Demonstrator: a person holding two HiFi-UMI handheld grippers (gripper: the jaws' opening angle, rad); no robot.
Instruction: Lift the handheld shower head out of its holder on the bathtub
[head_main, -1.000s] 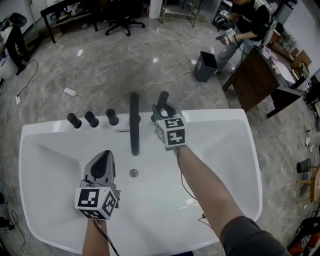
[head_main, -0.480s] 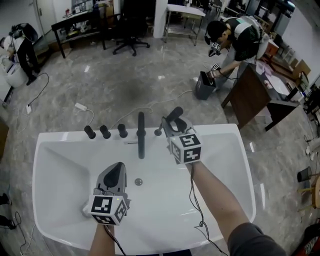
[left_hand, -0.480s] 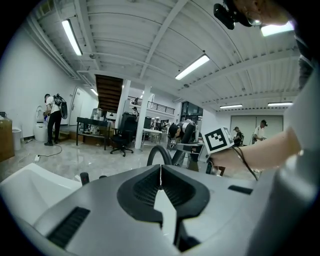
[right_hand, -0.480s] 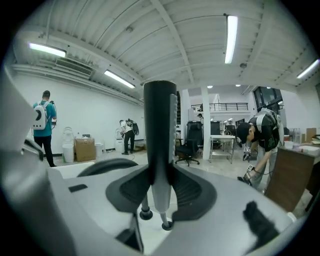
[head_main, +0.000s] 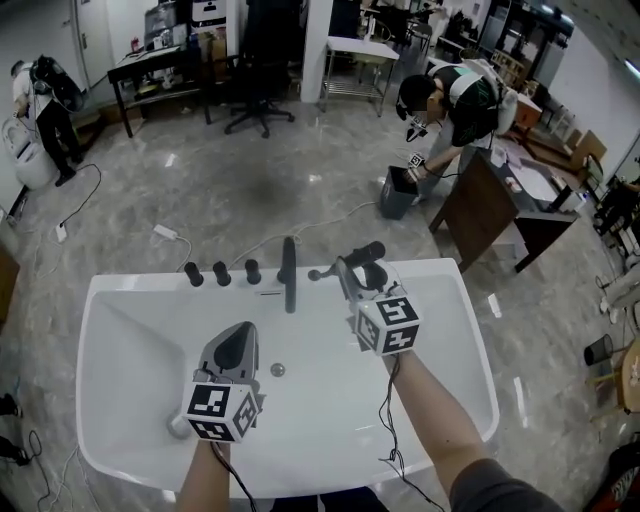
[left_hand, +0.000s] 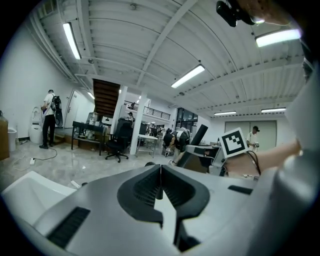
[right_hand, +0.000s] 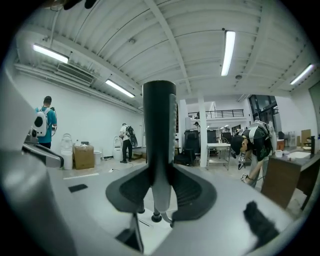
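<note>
The right tongs (right_hand: 159, 170) are clamping on the shower head (right_hand: 159, 125), whose black shaft is standing upright between the pads, its paler lower end reaching down past them. From the head view those tongs (head_main: 353, 266) are holding the shower head (head_main: 366, 253) tilted up and to the right, raised over the tub's back rim, just right of the spout (head_main: 290, 275). The left tongs (left_hand: 160, 168) are sitting pressed together with nothing between them. From the head view they (head_main: 239, 338) are hovering over the basin of the white tub (head_main: 120, 300), near the drain (head_main: 278, 370) and well apart from the shower head. Three dark knobs (head_main: 221, 273) are lining the rim left of the spout. Beyond the tub a marbled grey floor (head_main: 200, 190) is stretching away. A person (head_main: 445, 100) is bending over a dark bin (head_main: 397, 192) beside a brown desk (head_main: 480, 215), and a black chair (head_main: 262, 105) is standing farther back.
</note>
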